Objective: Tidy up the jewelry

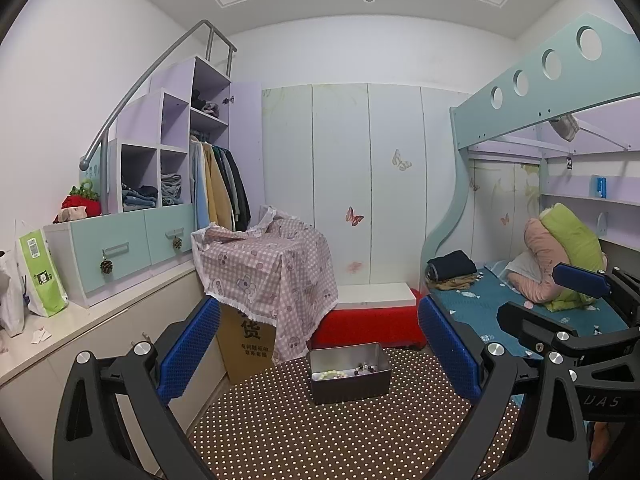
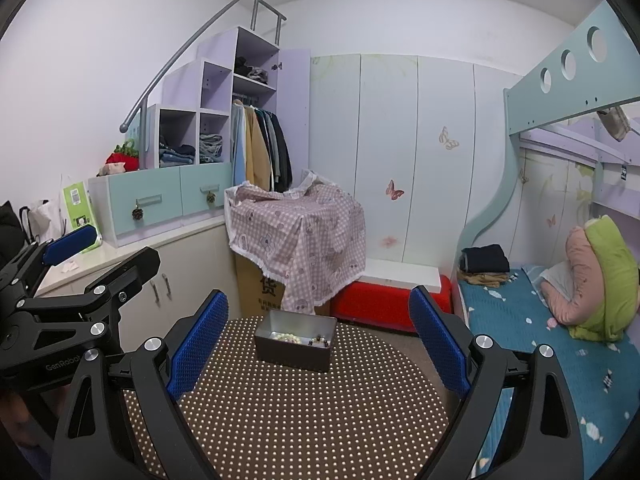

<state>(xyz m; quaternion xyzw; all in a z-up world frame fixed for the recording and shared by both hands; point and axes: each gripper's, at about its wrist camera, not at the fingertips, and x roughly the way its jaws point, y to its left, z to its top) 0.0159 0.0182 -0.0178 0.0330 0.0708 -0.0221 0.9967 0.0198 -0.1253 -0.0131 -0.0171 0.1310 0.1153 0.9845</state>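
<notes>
You had both claws spread wide and holding nothing, hovering above the dotted tabletop (image 1: 320,432). The left claw (image 1: 320,354) sat with the metal tin (image 1: 350,376) dead ahead at twelve o'clock, framed right between its blue pads. From the right claw (image 2: 318,350), that same tin (image 2: 295,344) lay at about eleven o'clock, a shade left of centre. The tin's long axis ran roughly nine to three across both views, slightly skewed.

Inside it, the jewelry was already lying on the floor of the tin: a pale bead bracelet (image 1: 329,374) toward the nine o'clock end, and darker beads (image 1: 366,369) toward three o'clock. In the right wrist view the pale beads (image 2: 285,336) and the dark pieces (image 2: 319,341) showed the same split.

My read: neither claw was clearly nearer, both stood well back from the tin. You'd have needed to come forward and dip over the near wall, and those small beads looked fiddly to pinch.
</notes>
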